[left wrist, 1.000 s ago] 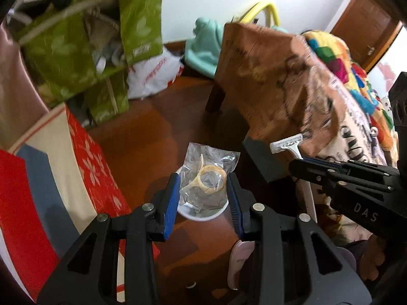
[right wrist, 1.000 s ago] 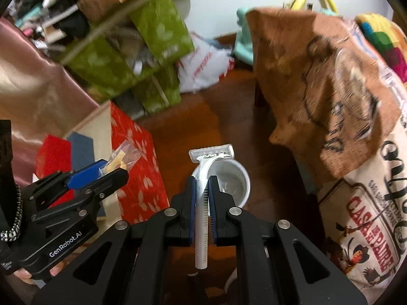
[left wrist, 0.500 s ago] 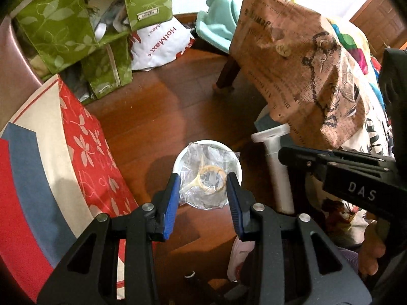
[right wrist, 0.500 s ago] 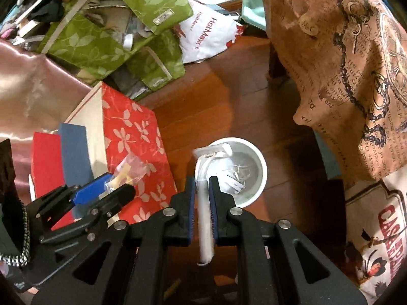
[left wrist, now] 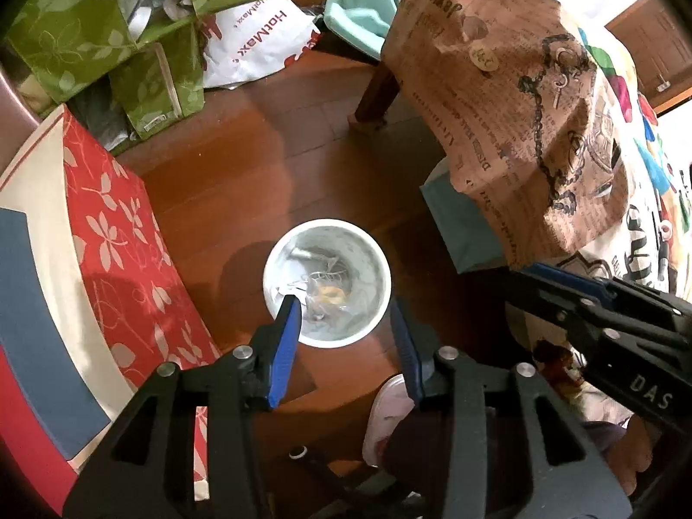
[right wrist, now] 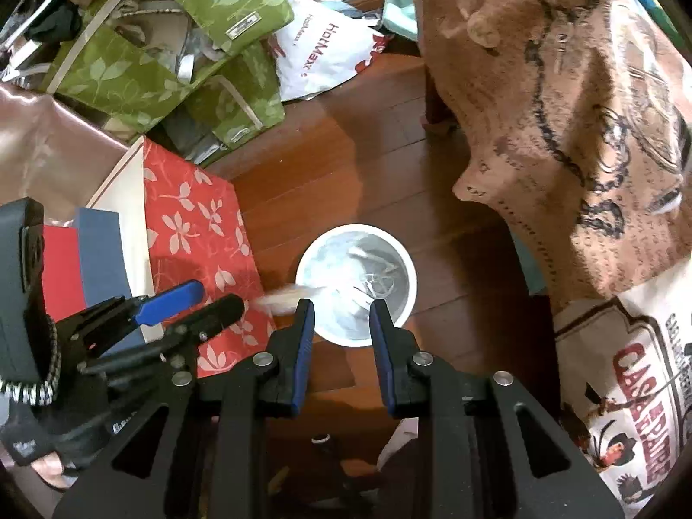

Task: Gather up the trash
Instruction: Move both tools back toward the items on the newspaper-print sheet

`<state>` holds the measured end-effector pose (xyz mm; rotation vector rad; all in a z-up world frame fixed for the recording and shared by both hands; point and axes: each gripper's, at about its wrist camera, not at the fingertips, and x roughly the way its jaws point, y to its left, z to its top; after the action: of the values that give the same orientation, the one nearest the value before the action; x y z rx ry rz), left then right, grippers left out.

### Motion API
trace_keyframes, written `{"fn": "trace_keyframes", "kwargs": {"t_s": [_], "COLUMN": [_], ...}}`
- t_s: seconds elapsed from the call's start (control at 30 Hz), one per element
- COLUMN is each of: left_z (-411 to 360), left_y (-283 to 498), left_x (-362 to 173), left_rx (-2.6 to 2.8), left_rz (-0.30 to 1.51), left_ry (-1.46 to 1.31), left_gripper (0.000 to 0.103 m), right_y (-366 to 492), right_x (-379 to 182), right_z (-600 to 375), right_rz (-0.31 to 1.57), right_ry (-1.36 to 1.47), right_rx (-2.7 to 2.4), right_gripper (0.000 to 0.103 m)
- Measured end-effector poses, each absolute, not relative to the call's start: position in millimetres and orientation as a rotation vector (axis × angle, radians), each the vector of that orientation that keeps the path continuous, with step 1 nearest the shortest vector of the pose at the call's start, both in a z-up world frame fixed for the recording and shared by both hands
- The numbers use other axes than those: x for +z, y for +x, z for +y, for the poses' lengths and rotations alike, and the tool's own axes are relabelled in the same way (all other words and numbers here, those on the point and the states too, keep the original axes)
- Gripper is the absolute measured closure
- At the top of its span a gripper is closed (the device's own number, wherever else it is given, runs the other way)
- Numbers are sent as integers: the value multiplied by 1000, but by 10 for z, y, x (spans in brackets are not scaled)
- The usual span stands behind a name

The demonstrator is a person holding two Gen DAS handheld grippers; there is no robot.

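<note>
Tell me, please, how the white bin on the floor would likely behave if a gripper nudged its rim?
The white bin looks like thin plastic holding only a clear packet and scraps, so it is probably light. Standing on smooth wooden floor, it would likely slide. Pushed high at the rim, it might tip instead.

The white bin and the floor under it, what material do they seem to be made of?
White bin: probably plastic, with a smooth, thin, evenly white rim and a dull sheen on the inner wall. Floor: wood or wood-look planks, reddish brown with visible board seams and a glossy finish reflecting light.
</note>
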<state>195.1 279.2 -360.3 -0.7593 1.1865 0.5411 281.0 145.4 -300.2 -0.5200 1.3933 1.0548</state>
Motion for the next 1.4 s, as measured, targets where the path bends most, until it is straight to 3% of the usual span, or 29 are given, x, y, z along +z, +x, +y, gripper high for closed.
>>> {"fn": "trace_keyframes", "kwargs": {"t_s": [0.37, 1.07, 1.13, 1.23, 1.4], "left_z": [2554, 1467, 1331, 1067, 696], "left_y": [1812, 1652, 1675, 1756, 1961], "left_x": [-2893, -911, -788, -592, -337], "left_rx": [583, 537, 522, 493, 460], "left_rz": [1084, 656, 630, 587, 527], "left_ry": [-576, -326, -305, -269, -220], "left_gripper": [61, 61, 61, 53, 30], "right_y": [2708, 2465, 2508, 2569, 2695], "right_x": [-2468, -604, -471, -316, -140], "right_z": [1169, -223, -410, -674, -1030], "right_rz": [1246, 698, 660, 601, 556], "right_ry": [-496, -283, -249, -201, -177], "right_rx": [1089, 1066, 1042, 1006, 947], "right_gripper": [79, 79, 69, 51, 47]}}
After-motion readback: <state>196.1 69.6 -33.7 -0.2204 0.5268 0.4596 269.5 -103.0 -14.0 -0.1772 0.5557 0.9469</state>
